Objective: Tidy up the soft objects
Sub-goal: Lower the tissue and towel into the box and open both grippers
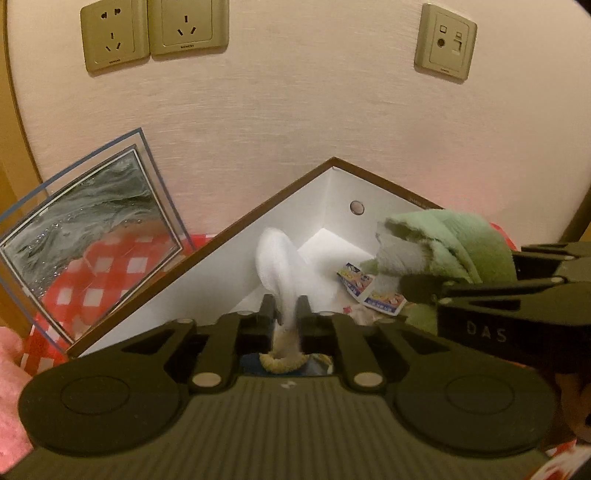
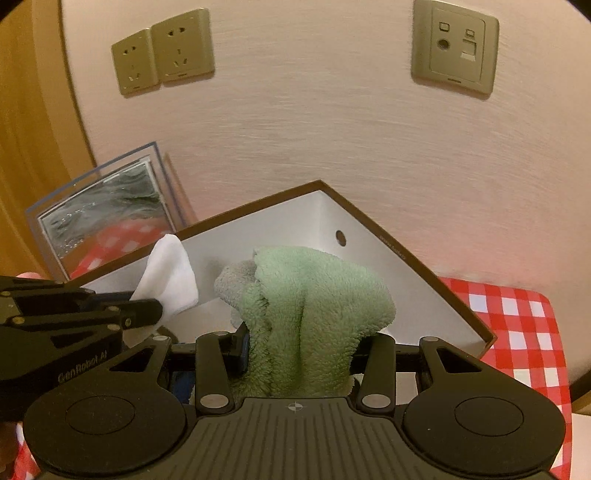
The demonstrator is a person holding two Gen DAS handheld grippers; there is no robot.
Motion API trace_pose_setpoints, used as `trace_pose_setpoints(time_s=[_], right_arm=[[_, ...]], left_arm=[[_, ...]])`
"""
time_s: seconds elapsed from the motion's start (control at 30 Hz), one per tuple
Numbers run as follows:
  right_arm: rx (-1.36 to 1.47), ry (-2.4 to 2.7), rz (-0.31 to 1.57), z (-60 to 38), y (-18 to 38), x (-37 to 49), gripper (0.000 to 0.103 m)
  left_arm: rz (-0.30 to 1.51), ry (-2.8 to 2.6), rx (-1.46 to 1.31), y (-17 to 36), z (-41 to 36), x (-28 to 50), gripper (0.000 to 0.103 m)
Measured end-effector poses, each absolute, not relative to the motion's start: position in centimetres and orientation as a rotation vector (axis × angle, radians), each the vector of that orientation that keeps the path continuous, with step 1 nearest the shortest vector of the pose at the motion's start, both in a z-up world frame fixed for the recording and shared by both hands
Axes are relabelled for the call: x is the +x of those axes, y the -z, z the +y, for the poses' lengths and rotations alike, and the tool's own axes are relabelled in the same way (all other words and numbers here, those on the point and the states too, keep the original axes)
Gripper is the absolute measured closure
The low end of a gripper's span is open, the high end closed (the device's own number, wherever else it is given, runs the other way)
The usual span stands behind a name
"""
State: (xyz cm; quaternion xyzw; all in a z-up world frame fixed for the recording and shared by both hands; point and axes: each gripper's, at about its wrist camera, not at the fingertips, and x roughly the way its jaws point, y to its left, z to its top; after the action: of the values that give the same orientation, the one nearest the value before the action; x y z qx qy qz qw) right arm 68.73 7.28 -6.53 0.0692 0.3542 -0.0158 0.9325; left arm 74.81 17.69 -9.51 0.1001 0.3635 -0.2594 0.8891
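A white soft cloth, sock-like, stands up between the fingers of my left gripper, which is shut on its lower end, over the open white box with a brown rim. The right wrist view shows the same white cloth sticking out past the left gripper's fingertips. My right gripper is shut on a bunched green fluffy towel, held above the box. From the left wrist view the green towel hangs over the box's right side.
Small printed packets lie inside the box. A glass picture frame leans on the wall left of it. A red checked tablecloth covers the table. Something pink and fluffy sits at the far left. Wall sockets are above.
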Motion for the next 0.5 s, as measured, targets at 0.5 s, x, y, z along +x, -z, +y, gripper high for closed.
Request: trace_pose_setpoints(time_s=[0.5], right_arm=[[0.183, 0.036, 0.686, 6.7, 7.0, 69.7, 0.040]], left_arm=[[0.805, 0.490, 0.192, 10.1, 19.8, 75.0, 0.061]])
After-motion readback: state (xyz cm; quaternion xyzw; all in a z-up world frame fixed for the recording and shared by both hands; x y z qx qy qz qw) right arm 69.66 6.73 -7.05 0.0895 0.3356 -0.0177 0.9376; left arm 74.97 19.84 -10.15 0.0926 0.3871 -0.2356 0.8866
